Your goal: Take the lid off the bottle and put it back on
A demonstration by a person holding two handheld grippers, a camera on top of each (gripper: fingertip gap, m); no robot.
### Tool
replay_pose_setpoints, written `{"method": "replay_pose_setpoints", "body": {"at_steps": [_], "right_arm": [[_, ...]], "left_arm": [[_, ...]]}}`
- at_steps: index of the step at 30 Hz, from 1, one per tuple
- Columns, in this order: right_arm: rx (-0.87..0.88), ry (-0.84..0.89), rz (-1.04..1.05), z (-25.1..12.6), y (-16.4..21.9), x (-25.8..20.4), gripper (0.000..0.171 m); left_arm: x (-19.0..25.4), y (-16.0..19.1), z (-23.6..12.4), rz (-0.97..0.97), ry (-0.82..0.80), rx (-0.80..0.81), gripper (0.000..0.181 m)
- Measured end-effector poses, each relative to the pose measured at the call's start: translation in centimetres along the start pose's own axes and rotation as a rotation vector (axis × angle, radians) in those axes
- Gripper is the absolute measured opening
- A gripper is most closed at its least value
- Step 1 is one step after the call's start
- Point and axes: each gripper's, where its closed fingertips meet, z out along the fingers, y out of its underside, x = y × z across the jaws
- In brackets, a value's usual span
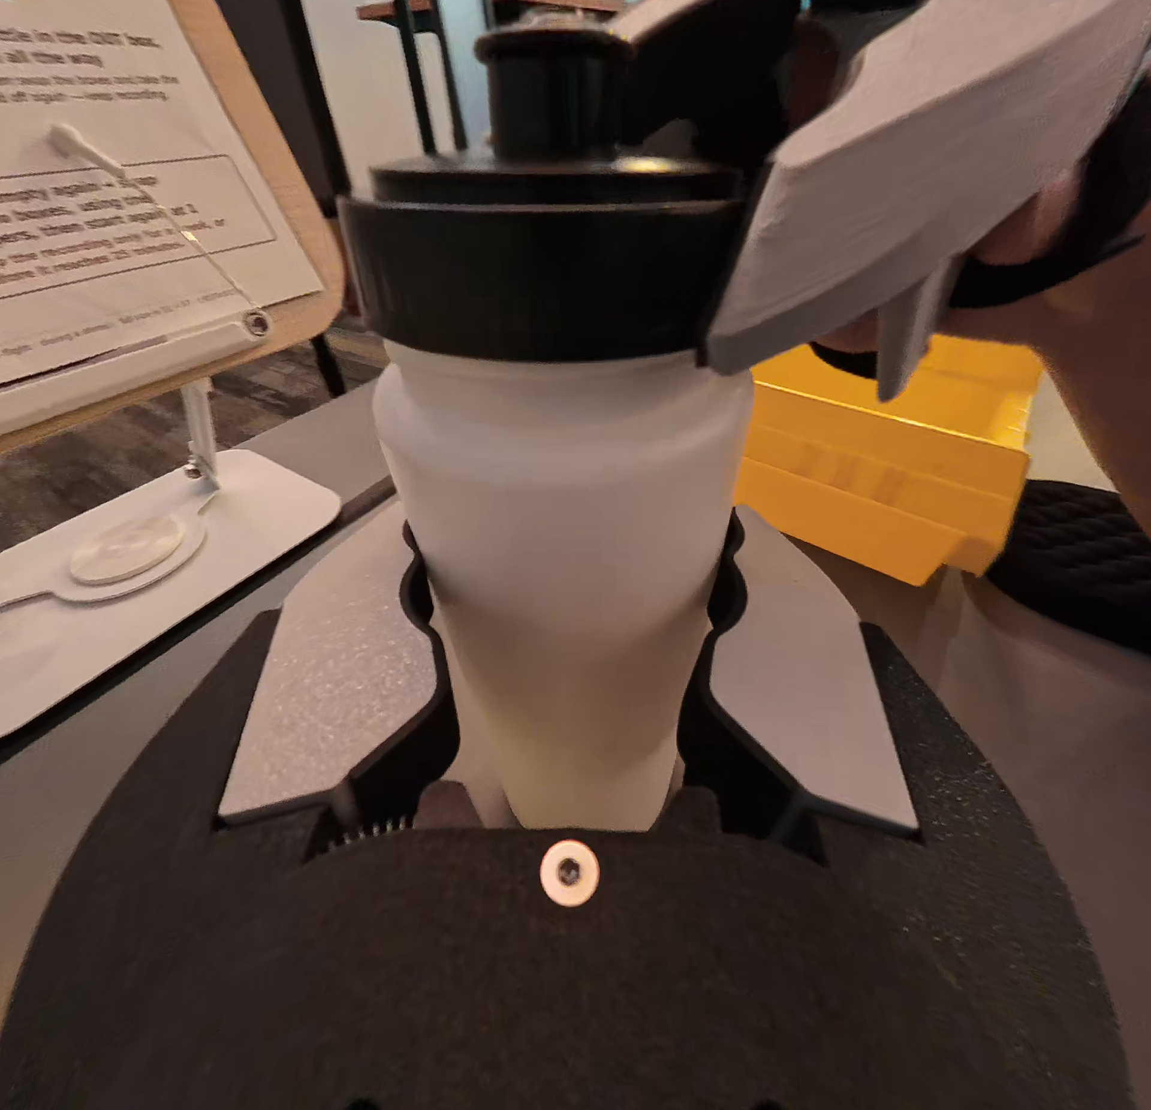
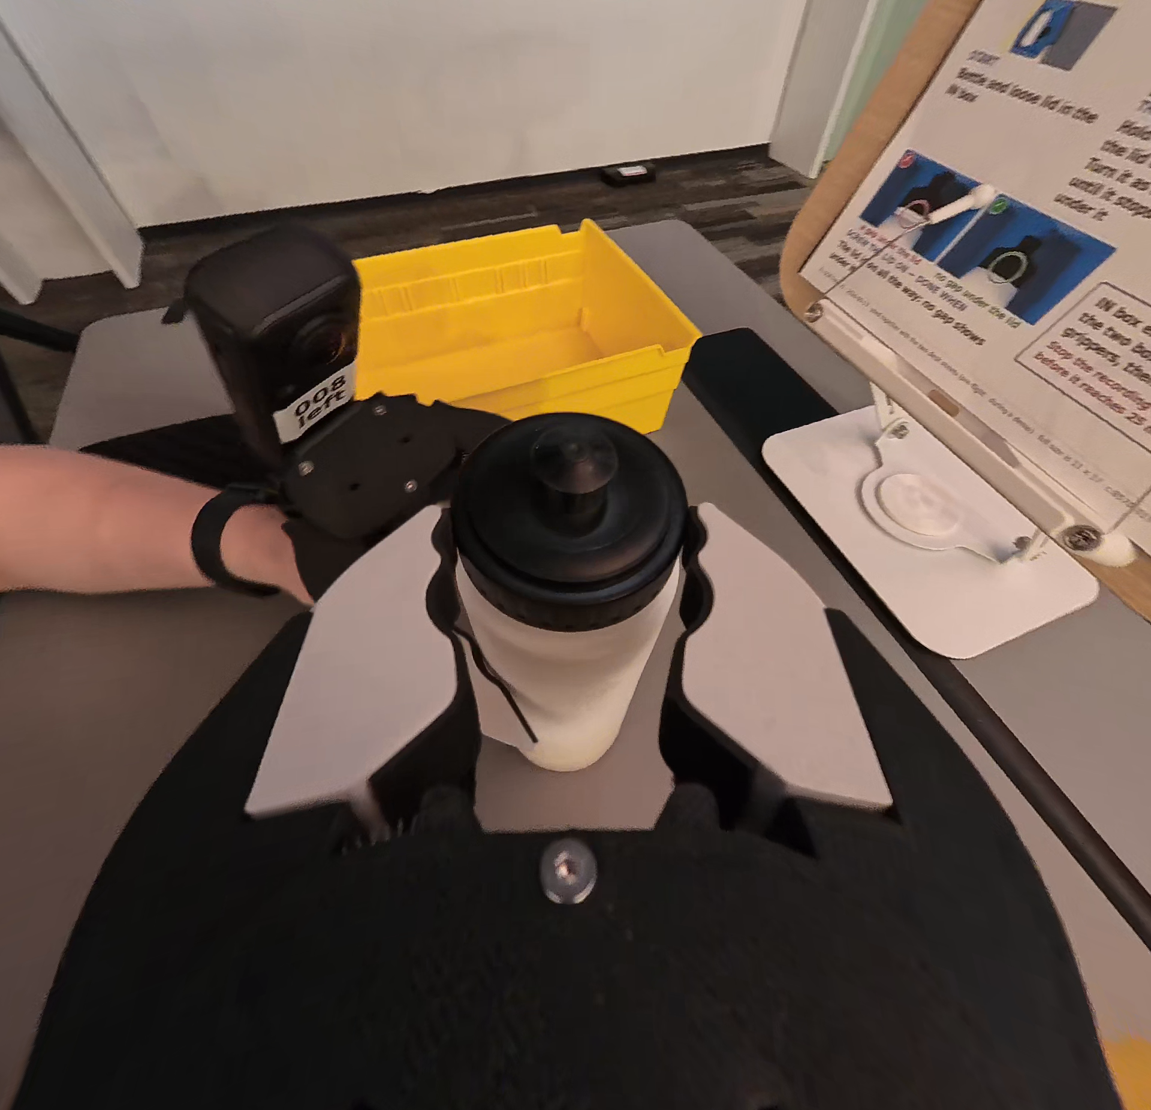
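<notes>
The left gripper has its fingers clamped on the waist of the white squeeze bottle, low down, which I judge is meant to pin the body against turning while leaving the top free. The right gripper comes in from above with its fingers on either side of the black screw lid; they look pressed to its ribbed rim, a grasp suited to twisting, though blur leaves the contact a little uncertain. The lid sits fully on the bottle, its pull spout upright, with no gap showing under the rim.

The bottle stands upright above the grey worktop, held between the two tools. Behind the bottle lies a yellow bin; beside it stands a white-based stand with an instruction sheet.

The left wrist view alone shows the grip on the bottle's body and the lid's seating edge-on. The right wrist view alone shows the lid's top, the inside of the bin, where nothing is seen, and the person's hand carrying the left gripper with its camera.
</notes>
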Motion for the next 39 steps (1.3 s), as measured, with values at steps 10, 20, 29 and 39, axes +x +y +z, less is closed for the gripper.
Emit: {"method": "replay_pose_setpoints", "body": {"at_steps": [10, 20, 29, 39], "right_arm": [[-0.053, -0.366, -0.182, -3.0, 1.2, -4.5, 0.071], [0.030, -0.007, 0.081, -2.4, -0.8, -2.9, 0.097], [-0.039, 0.153, 0.107, -1.5, 0.1, -1.9, 0.076], [0.060, 0.047, 0.158, -2.4, -0.9, -2.6, 0.063]], "left_arm": [[6.0, 0.2, -1.7, 0.069, 0.428, 0.003, 0.088], [3.9, 0.0, -0.5, 0.024, 0.191, 0.004, 0.089], [3.9, 0.1, -0.2, 0.038, 0.157, -0.010, 0.088], [3.7, 0.1, -0.1, 0.041, 0.155, -0.018, 0.089]]}}
